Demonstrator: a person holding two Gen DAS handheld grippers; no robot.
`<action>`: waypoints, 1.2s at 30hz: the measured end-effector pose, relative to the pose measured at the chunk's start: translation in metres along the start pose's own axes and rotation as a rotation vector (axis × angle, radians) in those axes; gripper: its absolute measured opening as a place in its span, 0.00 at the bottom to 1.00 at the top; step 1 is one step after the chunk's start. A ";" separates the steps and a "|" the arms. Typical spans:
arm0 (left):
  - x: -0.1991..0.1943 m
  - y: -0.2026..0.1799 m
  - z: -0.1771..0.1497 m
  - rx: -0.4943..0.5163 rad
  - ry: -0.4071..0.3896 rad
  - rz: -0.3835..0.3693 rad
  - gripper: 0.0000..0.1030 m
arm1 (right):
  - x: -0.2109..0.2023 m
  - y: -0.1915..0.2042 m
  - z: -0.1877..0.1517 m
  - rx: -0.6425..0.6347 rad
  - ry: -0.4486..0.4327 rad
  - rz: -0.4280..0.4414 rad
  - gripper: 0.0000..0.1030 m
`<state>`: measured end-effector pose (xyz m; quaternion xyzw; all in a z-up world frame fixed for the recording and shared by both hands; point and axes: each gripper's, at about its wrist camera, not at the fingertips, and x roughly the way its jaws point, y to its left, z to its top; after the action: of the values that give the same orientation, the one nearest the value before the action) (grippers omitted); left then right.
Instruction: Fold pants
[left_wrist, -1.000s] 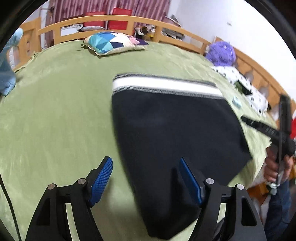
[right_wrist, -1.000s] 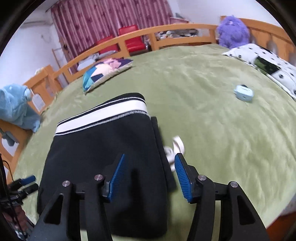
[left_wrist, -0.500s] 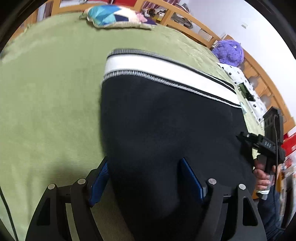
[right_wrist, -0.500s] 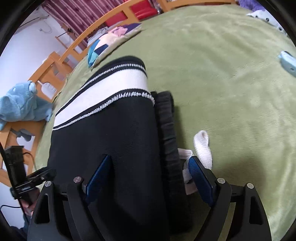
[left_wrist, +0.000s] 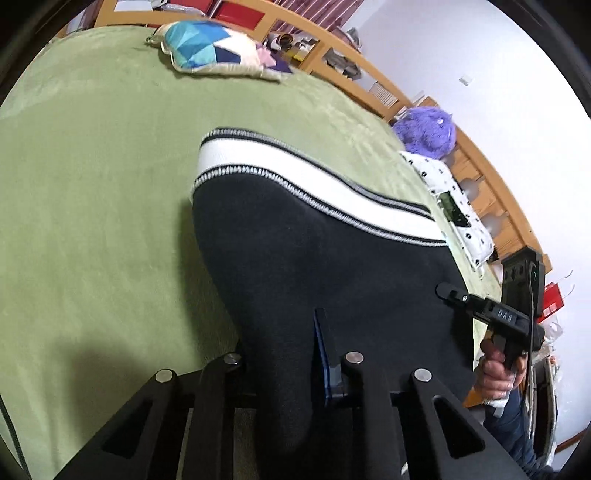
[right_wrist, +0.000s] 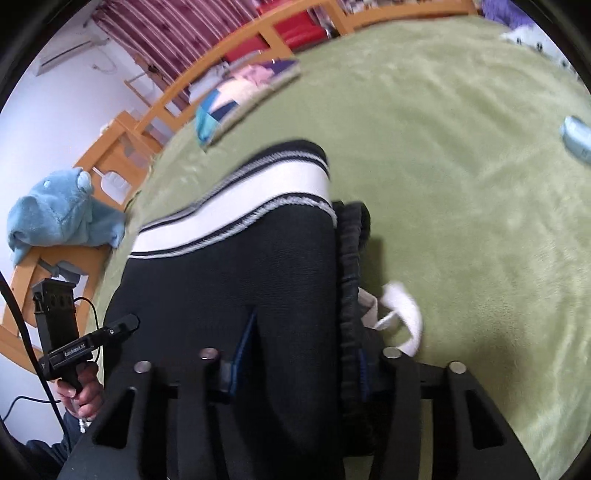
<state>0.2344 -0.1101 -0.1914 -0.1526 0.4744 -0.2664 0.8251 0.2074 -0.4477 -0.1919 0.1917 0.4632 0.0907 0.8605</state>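
Observation:
Black pants (left_wrist: 314, 258) with a white, black-edged band (left_wrist: 295, 173) at the far end lie folded on the green bedspread (left_wrist: 92, 184). My left gripper (left_wrist: 280, 354) is shut on the near left edge of the pants. My right gripper (right_wrist: 299, 354) is shut on the near right edge of the pants (right_wrist: 258, 266), beside the black waistband (right_wrist: 351, 258) and the white drawstring (right_wrist: 402, 314). Each view shows the other gripper at its side, the right one (left_wrist: 491, 314) and the left one (right_wrist: 88, 339).
A patterned cushion (left_wrist: 218, 51) lies at the far side of the bed. A purple plush toy (left_wrist: 424, 129) and a spotted pillow (left_wrist: 450, 206) are at the right, a blue plush toy (right_wrist: 59, 214) at the left. A small pale blue object (right_wrist: 576, 136) lies on the bedspread. A wooden rail (left_wrist: 369, 85) borders the bed.
Both grippers have moved forward and down onto the near edge of the pants and closed from open to shut on the fabric.

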 end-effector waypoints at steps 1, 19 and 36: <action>-0.007 0.001 0.005 0.004 -0.011 -0.003 0.19 | -0.003 0.007 0.001 -0.004 -0.011 -0.010 0.31; -0.105 0.170 0.033 -0.100 0.012 0.236 0.37 | 0.126 0.181 0.008 -0.076 0.048 0.177 0.31; -0.134 0.130 -0.102 0.042 -0.013 0.379 0.69 | 0.069 0.225 -0.119 -0.328 -0.088 -0.126 0.49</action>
<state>0.1304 0.0739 -0.2144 -0.0449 0.4834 -0.1153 0.8666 0.1520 -0.1910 -0.2110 0.0232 0.4151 0.1026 0.9037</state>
